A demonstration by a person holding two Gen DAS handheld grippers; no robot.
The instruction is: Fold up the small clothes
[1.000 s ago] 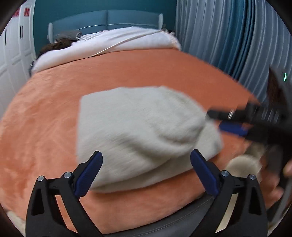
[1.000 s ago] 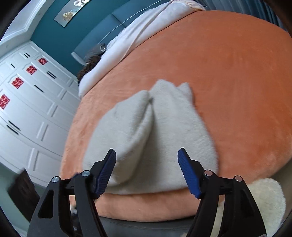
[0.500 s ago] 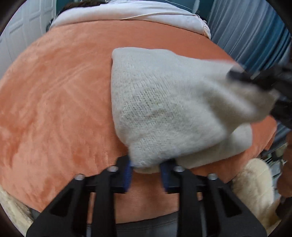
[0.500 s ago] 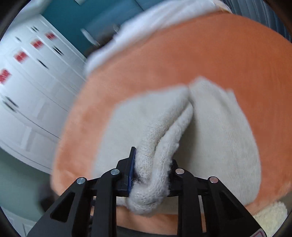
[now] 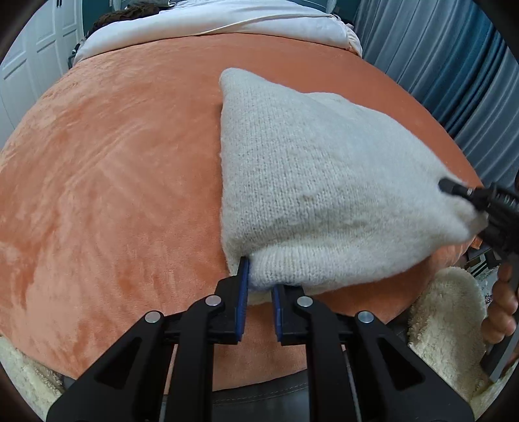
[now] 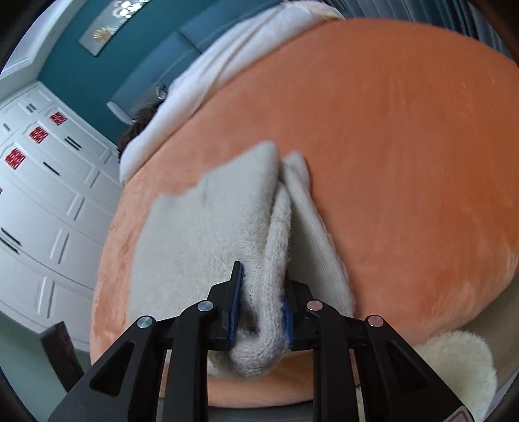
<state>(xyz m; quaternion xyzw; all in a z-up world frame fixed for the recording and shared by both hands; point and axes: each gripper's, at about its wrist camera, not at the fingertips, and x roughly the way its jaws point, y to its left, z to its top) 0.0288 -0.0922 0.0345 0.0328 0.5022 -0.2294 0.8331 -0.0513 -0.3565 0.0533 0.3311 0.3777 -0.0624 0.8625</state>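
A cream knitted garment (image 5: 318, 181) lies on the orange bed cover (image 5: 113, 181), its near edge lifted. My left gripper (image 5: 260, 292) is shut on the garment's near left corner. My right gripper (image 6: 261, 311) is shut on a bunched fold of the same garment (image 6: 201, 233) at its near right corner. The right gripper also shows at the right edge of the left wrist view (image 5: 480, 201), pinching the garment's right end. The far edge of the garment rests on the cover.
White bedding (image 5: 211, 22) lies at the head of the bed. Blue curtains (image 5: 454, 65) hang on the right. White wardrobe doors (image 6: 39, 194) stand on the left. A cream fluffy rug (image 5: 447, 318) lies on the floor by the bed's near edge.
Both grippers went from open above the garment to shut on its near corners. The near edge is now lifted off the cover and stretched between them.
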